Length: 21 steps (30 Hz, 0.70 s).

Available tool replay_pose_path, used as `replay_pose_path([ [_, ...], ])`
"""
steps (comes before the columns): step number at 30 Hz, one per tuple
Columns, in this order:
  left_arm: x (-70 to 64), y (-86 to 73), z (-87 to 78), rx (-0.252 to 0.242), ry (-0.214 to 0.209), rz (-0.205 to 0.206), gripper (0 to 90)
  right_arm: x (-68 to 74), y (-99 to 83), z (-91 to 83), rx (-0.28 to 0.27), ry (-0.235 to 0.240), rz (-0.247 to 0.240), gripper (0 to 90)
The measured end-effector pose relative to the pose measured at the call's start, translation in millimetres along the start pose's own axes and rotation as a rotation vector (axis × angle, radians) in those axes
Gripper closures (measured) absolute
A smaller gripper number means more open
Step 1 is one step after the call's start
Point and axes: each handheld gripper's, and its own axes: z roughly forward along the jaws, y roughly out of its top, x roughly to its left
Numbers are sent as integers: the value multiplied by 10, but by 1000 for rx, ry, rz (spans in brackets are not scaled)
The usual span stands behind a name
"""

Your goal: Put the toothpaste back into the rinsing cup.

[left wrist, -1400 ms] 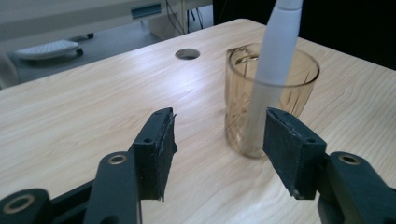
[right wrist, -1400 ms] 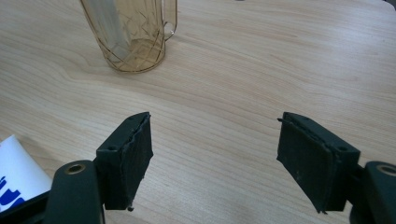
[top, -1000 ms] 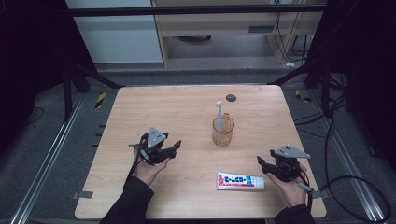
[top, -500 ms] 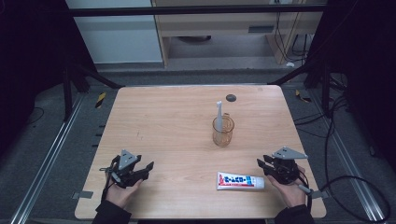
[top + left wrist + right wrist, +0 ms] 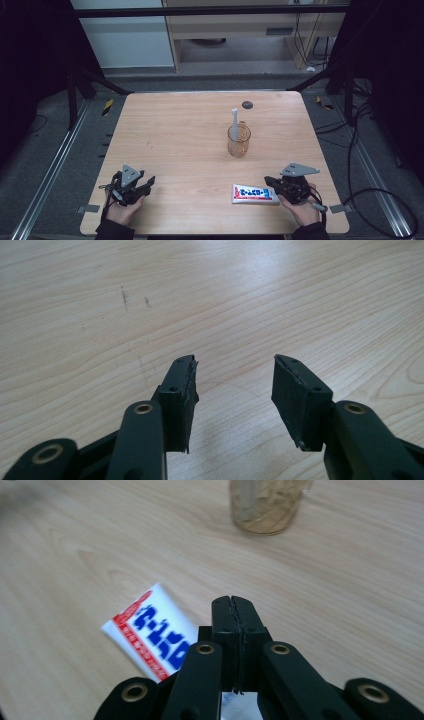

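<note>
A white toothpaste tube with blue and red print lies flat near the table's front right. My right gripper sits at the tube's right end, its jaws pressed together, and the tube passes under them to the left. Nothing shows between the tips of the right gripper. An amber glass cup stands right of the table's middle with a white stick-like item upright in it. The cup is ahead of the right jaws. My left gripper rests at the front left, open over bare wood.
A small dark disc lies near the far edge of the wooden table. Black frame bars and cables surround the table on the grey floor. A shelf unit stands beyond the far edge.
My left gripper has pulled back from the middle left of the table to the front left corner. The right gripper, tube and cup have not moved.
</note>
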Motion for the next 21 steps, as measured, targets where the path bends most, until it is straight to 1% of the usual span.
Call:
replay_pose_path([
  [1, 0, -3, 4, 1, 2, 2, 516, 40, -2, 13, 3, 12, -12, 900],
  [4, 4, -9, 13, 3, 15, 9, 516, 122, -2, 43, 8, 46, -16, 900],
  [8, 32, -12, 6, -10, 27, -4, 506, 217, -15, 90, 21, 87, -27, 900],
  [11, 51, -6, 4, -18, 39, -11, 497, 272, -35, 138, 33, 106, -37, 900],
  [15, 73, -8, 2, -14, 43, -37, 495, 340, -48, 197, 46, 129, -43, 900],
  [17, 81, -11, 2, -16, 43, -39, 496, 378, -58, 228, 56, 146, -56, 900],
  [21, 81, -12, 9, -13, 44, -34, 494, 440, -82, 281, 83, 164, -77, 900],
])
